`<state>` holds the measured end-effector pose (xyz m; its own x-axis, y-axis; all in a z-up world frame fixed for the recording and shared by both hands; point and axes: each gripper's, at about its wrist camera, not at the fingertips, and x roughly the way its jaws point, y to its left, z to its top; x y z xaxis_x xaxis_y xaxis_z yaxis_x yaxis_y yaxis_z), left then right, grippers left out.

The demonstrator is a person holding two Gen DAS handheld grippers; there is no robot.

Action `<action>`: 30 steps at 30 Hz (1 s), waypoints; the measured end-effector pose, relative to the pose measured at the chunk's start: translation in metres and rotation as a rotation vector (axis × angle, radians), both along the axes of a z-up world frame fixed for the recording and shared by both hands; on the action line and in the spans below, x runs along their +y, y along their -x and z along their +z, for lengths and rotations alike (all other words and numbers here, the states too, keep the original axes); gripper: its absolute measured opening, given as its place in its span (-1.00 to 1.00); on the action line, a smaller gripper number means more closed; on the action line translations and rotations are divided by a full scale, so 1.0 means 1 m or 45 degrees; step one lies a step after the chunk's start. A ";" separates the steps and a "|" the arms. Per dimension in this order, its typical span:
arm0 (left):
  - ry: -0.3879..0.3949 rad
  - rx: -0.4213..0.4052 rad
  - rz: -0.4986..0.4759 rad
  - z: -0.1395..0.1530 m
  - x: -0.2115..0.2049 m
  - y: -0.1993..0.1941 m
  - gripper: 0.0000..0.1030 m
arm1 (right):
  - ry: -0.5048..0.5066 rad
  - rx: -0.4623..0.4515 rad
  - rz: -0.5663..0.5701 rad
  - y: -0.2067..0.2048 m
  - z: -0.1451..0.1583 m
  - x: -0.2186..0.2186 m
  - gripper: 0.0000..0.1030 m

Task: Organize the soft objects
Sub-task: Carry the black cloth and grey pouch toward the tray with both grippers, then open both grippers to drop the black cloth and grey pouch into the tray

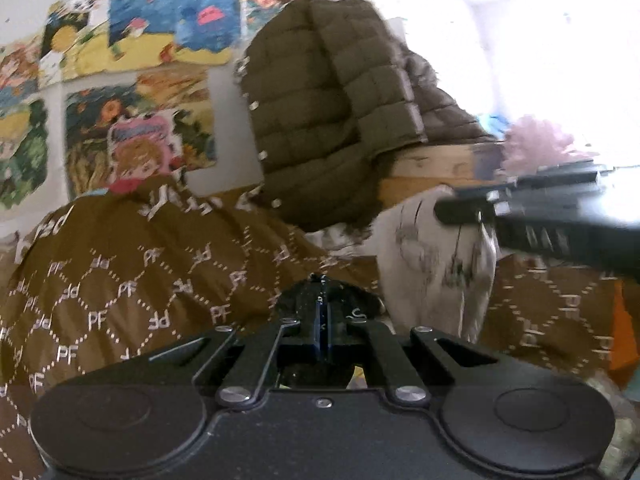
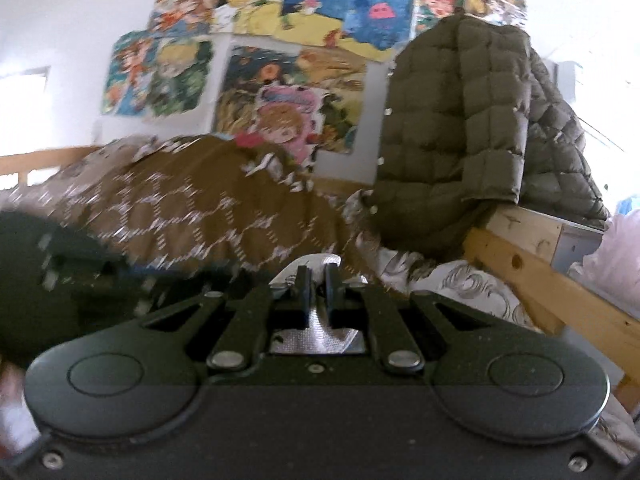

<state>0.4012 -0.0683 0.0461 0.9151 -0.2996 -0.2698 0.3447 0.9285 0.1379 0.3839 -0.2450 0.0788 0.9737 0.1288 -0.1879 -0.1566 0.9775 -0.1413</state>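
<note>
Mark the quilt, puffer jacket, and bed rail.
quilt [image 1: 120,280], left wrist view, brown patterned face
puffer jacket [image 2: 452,120], right wrist view, front panel
bed rail [image 2: 560,292], right wrist view, wooden side

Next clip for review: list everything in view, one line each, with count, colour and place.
Patterned blanket: one, brown with white PF lattice print, heaped across the bed, both grippers shut on its fabric.
Puffer jacket: one, olive green, draped over the wooden bed frame.
Bed frame: one, light wood, right side.
Printed sheet: one, white with grey drawings, under the blanket.
Posters: several, multicoloured cartoons, on the white wall.
Left gripper: black, shut on the blanket.
Right gripper: black, shut on the blanket.
</note>
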 end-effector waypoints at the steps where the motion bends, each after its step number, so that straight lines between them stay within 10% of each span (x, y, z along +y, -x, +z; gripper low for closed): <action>1: 0.001 0.009 0.019 -0.003 0.001 -0.006 -0.96 | -0.024 0.009 -0.019 -0.010 0.001 -0.001 -0.96; 30: -0.099 0.274 0.019 -0.073 -0.003 -0.025 -0.95 | -0.039 0.487 -0.137 -0.072 -0.118 0.008 -0.92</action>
